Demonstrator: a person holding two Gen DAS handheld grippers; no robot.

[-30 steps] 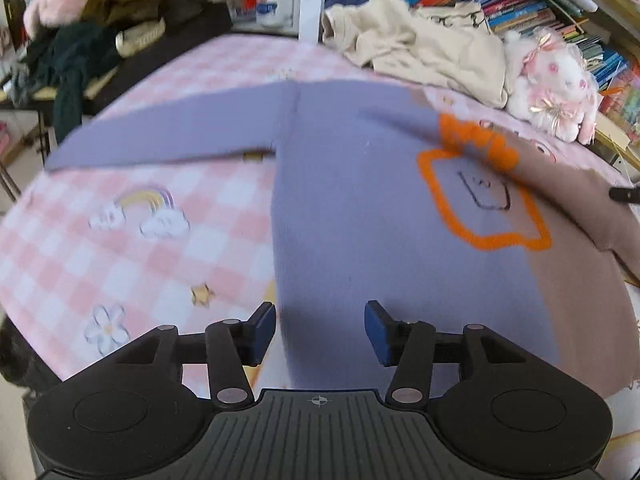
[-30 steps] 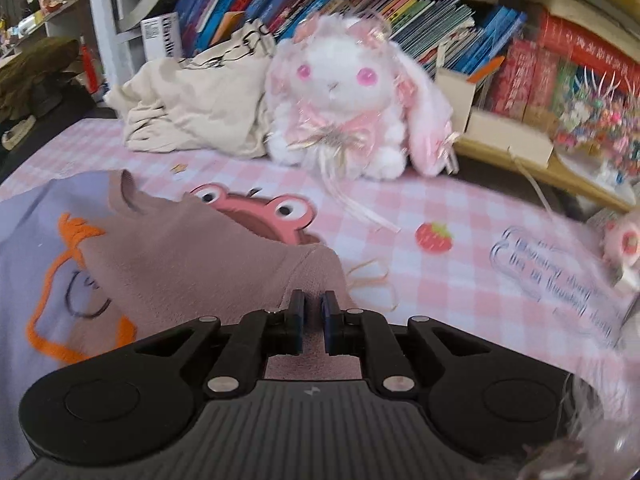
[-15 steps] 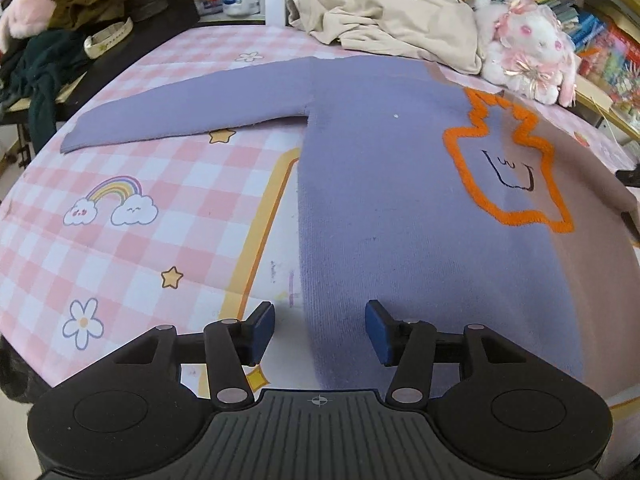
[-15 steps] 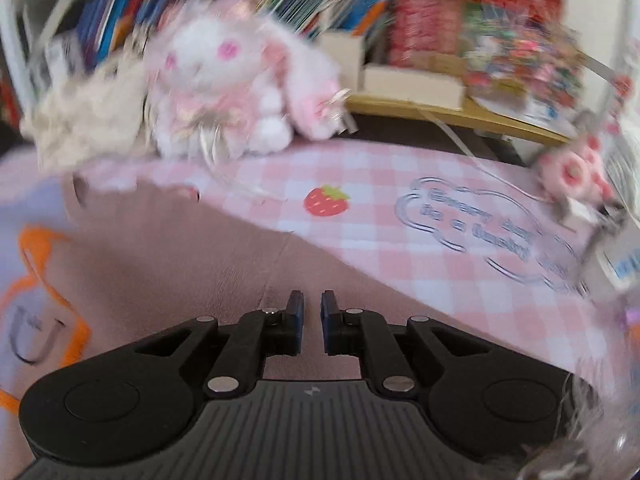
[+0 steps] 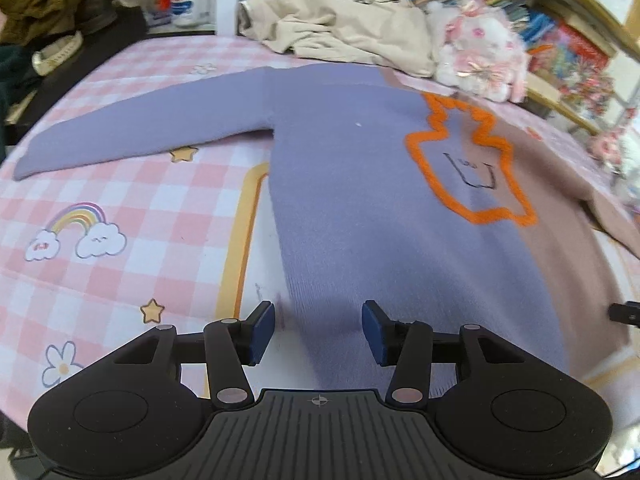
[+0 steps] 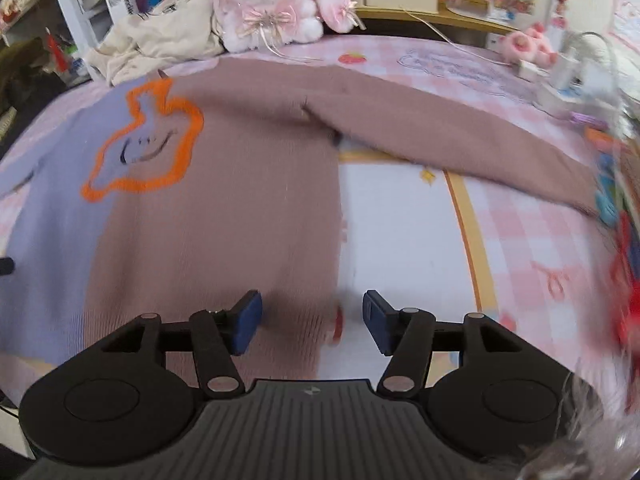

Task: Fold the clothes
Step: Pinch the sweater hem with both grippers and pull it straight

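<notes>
Lying flat on the pink checked bedspread [image 5: 132, 216] with sleeves spread, the sweater [image 5: 360, 200] awaits folding, its near hem under the narrowing, empty left gripper [image 5: 318, 330] and the widening, empty right gripper [image 6: 312, 320].

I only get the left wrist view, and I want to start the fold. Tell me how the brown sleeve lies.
Observer: The brown sleeve lies flat and stretched out, slanting away from the body.
Operator: Report the right gripper.
Observer: The right gripper is opening its jaws above the brown side edge of the sweater; its pads press on nothing.
Operator: Check around the cuff.
Observer: Colourful clutter crowds the cuff, but it is too blurred to name.
</notes>
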